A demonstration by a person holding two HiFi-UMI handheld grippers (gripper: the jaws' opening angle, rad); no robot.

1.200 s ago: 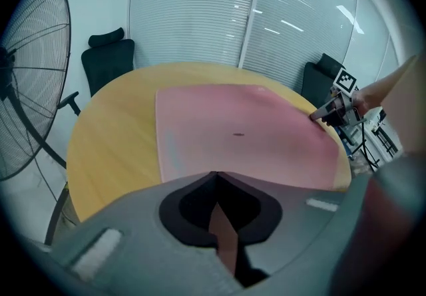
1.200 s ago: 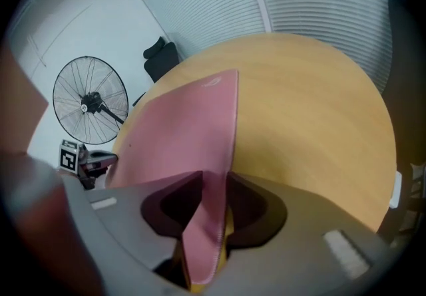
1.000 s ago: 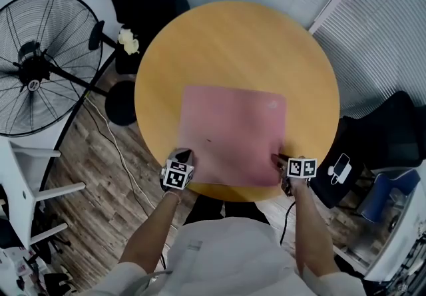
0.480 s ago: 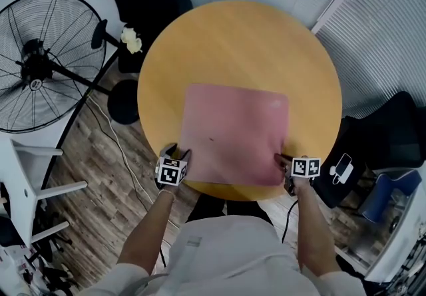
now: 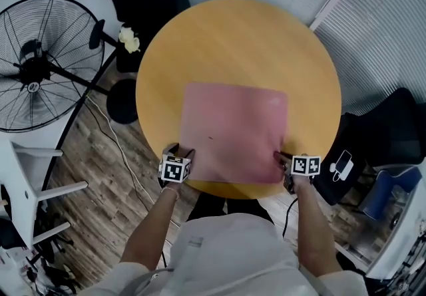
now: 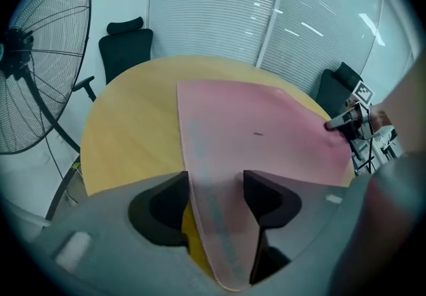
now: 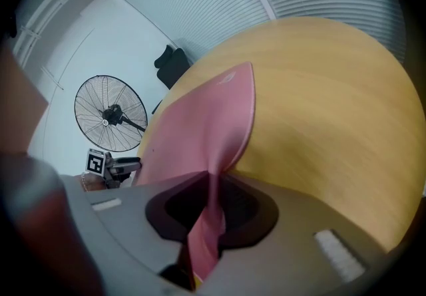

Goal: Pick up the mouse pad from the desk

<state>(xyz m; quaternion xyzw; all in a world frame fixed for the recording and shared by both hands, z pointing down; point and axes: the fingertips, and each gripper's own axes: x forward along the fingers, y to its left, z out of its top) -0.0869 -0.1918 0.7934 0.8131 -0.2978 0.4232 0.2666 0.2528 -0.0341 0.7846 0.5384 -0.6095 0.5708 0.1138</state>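
Overhead, the head view shows a pink mouse pad lying on the near half of a round wooden table, its near edge close to the rim. The left gripper sits at the pad's near left corner, the right gripper at its near right corner. A fan stands on the floor to the left. In the left gripper view, the jaws are opening, spread either side of the pad's corner, which runs between them unpressed. In the right gripper view, the jaws pinch the pad's edge, lifted off the table there.
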